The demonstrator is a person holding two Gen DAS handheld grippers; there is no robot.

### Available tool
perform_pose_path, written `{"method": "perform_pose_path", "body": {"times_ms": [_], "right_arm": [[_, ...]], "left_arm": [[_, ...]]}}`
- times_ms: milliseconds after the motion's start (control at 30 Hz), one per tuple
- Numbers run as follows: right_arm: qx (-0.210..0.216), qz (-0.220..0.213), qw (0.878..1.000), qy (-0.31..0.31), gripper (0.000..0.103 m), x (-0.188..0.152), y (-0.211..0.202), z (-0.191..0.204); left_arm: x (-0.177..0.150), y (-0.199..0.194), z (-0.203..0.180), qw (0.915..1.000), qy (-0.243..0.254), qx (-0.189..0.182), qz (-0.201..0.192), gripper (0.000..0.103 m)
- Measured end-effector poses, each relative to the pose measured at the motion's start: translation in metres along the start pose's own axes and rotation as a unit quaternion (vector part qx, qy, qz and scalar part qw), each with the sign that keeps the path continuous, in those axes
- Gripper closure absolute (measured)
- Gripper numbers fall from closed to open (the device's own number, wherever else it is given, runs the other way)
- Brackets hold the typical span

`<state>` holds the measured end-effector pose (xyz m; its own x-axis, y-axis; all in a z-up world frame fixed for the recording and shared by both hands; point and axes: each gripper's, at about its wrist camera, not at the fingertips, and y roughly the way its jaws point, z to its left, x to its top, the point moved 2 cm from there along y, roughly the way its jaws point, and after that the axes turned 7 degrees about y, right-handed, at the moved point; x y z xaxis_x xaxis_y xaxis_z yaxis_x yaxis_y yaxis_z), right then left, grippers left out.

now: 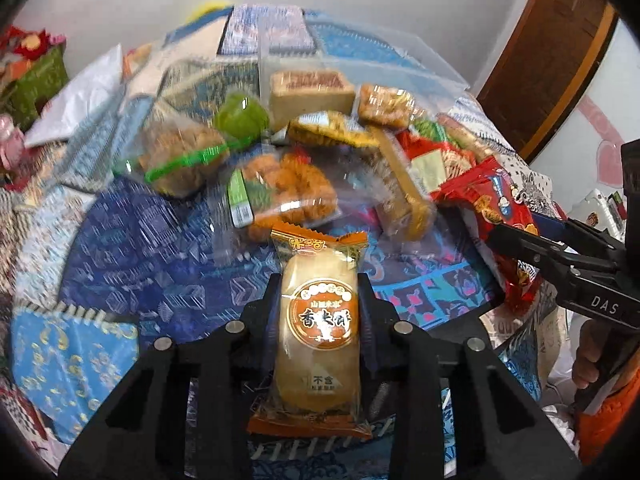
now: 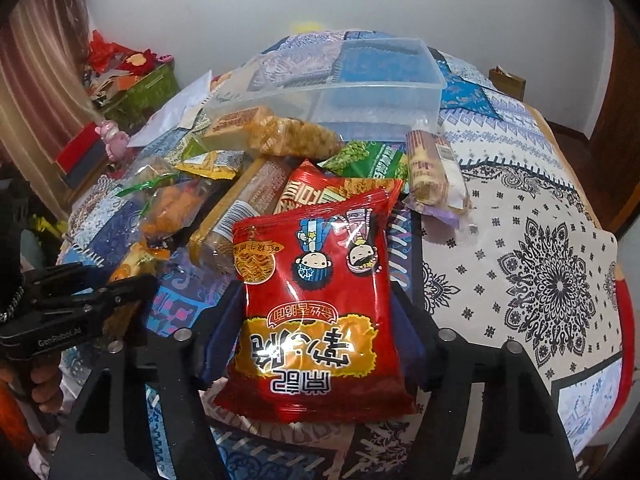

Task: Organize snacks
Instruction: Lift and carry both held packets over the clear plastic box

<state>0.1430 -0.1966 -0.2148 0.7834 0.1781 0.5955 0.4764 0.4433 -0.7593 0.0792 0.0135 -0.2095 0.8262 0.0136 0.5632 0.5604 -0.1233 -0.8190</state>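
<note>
Patchwork cloth under glossy crinkled snack packets, clear tub.

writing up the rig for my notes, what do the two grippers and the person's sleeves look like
Both are matte black plastic two-finger grippers with round silver pins on their linkages. The left gripper carries white "GenRobot.AI" lettering on its side, seen from the right wrist view. The right gripper has dark blue finger pads and white "DAS" lettering. An orange sleeve shows behind it.
</note>
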Motion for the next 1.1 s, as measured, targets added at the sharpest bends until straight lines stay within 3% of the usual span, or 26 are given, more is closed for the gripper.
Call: {"method": "perform_pose_path", "body": {"times_ms": [267,633,833,1100], "right_arm": [[0.006,-0.041,0.999,-0.005,0.042,0.013,-0.024,0.004],[0.007,-0.117,0.993,0.002,0.042,0.068,-0.047,0.002],[0.008,-0.144,0.989,0.008,0.042,0.101,-0.041,-0.001],[0.008,-0.161,0.987,0.012,0.042,0.14,-0.022,-0.002]], "left_arm": [[0.032,-0.039,0.0,0.9974,0.001,0.01,-0.072,0.069],[0.096,-0.067,0.011,0.9876,-0.009,0.018,-0.156,0.069],[0.132,-0.063,0.02,0.9841,-0.019,0.016,-0.176,0.069],[0.184,-0.035,0.03,0.9843,-0.017,0.018,-0.175,0.069]]}}
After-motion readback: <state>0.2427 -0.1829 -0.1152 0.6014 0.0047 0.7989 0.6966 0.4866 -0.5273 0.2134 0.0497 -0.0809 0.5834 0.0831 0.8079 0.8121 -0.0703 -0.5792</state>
